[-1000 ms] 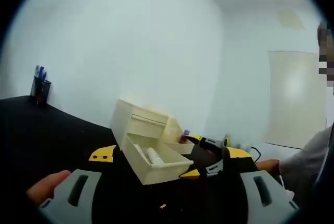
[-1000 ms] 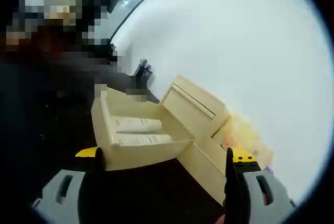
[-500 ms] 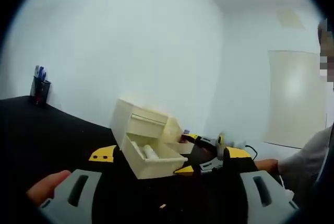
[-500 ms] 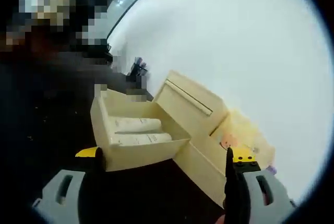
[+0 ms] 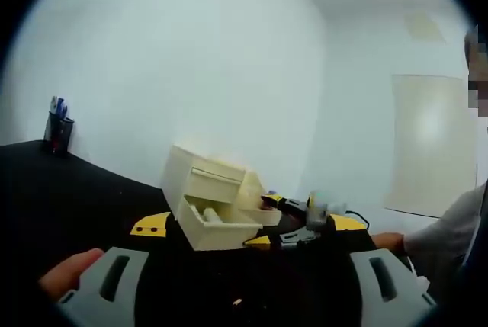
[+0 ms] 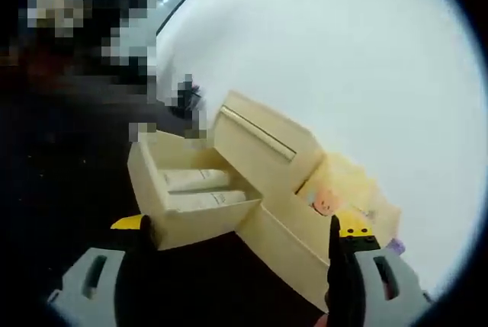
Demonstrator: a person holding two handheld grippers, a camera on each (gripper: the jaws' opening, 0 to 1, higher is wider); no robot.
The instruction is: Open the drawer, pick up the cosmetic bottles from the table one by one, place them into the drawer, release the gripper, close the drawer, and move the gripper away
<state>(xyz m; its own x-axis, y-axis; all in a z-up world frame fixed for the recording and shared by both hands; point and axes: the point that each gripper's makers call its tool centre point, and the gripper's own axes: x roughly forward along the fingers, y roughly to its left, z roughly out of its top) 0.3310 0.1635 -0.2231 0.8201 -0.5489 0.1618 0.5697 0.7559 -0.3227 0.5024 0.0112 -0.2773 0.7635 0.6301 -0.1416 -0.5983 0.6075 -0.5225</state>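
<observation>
right gripper (image 6: 236, 281), fingers spread and empty, sat against the drawer (image 6: 194, 220) front; two bottles (image 6: 194, 180) lay beyond. an off-centre push could probably jam it.

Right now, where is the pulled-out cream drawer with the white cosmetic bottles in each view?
Left gripper view: the cream drawer sits low, just left of centre, on the black table.
Right gripper view: the drawer is lower left of centre, two white bottles lying inside.
Shared landmark: the cream cabinet directly behind it.
</observation>
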